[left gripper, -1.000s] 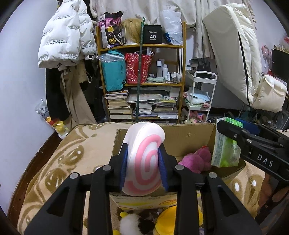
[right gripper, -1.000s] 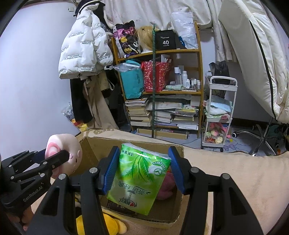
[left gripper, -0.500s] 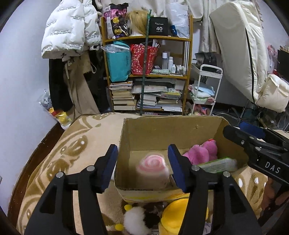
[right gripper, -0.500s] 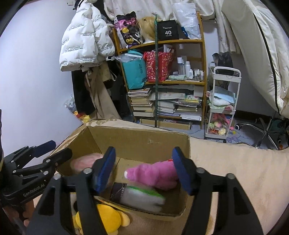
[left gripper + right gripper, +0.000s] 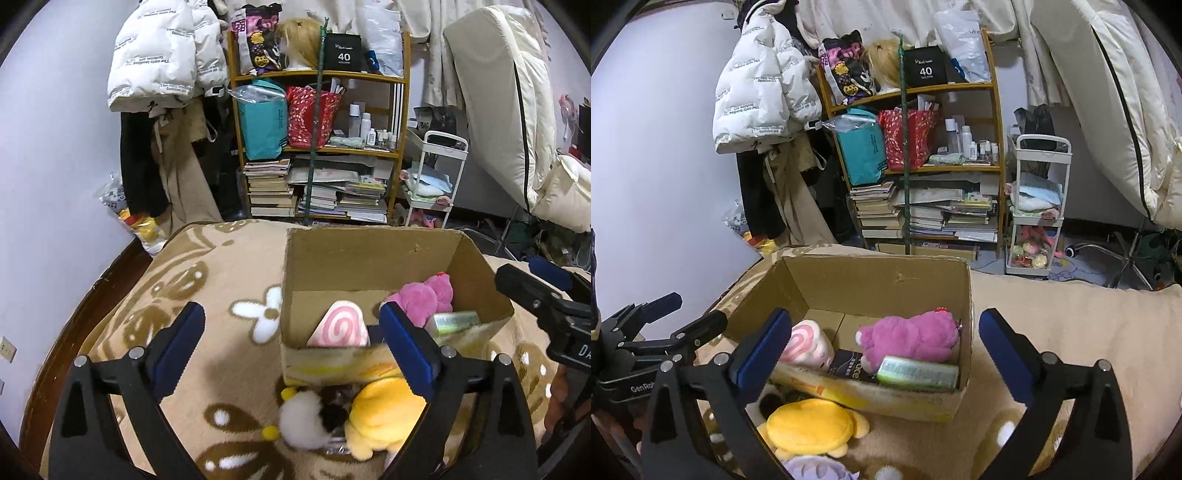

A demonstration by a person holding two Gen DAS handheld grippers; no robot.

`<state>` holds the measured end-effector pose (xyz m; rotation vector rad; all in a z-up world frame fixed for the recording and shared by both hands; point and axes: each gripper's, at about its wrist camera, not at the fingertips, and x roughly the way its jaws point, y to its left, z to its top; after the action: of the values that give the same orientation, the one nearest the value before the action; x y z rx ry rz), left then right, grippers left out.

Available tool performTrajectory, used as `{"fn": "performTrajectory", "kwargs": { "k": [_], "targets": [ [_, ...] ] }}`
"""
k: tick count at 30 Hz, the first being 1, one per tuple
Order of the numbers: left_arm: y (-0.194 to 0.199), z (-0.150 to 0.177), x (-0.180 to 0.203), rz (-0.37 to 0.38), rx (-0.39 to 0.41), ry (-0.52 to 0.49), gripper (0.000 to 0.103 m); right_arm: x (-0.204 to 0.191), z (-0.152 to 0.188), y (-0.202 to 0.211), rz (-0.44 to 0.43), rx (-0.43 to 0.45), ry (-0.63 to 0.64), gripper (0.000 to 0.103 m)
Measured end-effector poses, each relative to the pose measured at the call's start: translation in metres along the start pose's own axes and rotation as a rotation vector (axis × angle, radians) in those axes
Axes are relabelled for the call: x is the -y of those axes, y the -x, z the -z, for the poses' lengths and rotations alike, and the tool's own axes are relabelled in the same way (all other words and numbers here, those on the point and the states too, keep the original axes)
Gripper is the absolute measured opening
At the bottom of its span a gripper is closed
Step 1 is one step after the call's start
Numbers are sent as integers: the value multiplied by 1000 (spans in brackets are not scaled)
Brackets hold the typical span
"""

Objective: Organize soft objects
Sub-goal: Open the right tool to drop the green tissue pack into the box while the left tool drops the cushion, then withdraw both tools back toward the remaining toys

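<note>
An open cardboard box (image 5: pixel 369 254) (image 5: pixel 879 280) stands on a beige patterned blanket. Inside lie a pink-and-white swirl plush (image 5: pixel 341 328) (image 5: pixel 807 343), a magenta plush (image 5: pixel 424 295) (image 5: pixel 912 336) and a green tissue pack (image 5: pixel 454 321) (image 5: pixel 918 373). My left gripper (image 5: pixel 291 343) is open and empty, in front of the box's left near corner. My right gripper (image 5: pixel 882 347) is open and empty, above the box's near side. A yellow plush (image 5: pixel 384 413) (image 5: pixel 812 424) and a white-and-black plush (image 5: pixel 310 417) lie in front of the box.
A purple plush (image 5: pixel 812 469) lies at the near edge. Behind the bed stand a wooden shelf (image 5: pixel 317 147) with books and bags, a white cart (image 5: pixel 432 177), hanging coats (image 5: pixel 162 59) and a leaning mattress (image 5: pixel 517 92). The bed's dark wooden edge (image 5: pixel 85 302) runs along the left.
Both grippers opened: the swirl plush dropped from the left one and the tissue pack from the right one into the box. Both grippers then pulled back and opened wider.
</note>
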<state>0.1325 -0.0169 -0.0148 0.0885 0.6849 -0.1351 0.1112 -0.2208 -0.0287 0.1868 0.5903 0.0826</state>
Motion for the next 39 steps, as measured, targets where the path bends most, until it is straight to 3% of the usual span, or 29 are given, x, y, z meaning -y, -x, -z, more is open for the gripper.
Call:
{"fn": "performTrajectory", "kwargs": {
  "k": [22, 39],
  "targets": [
    [48, 44, -29, -25, -173, 47, 95, -37, 41, 53, -18, -65, 57, 103],
    [-3, 42, -35, 6, -285, 65, 95, -46, 56, 8, -12, -174, 107, 103]
  ]
}}
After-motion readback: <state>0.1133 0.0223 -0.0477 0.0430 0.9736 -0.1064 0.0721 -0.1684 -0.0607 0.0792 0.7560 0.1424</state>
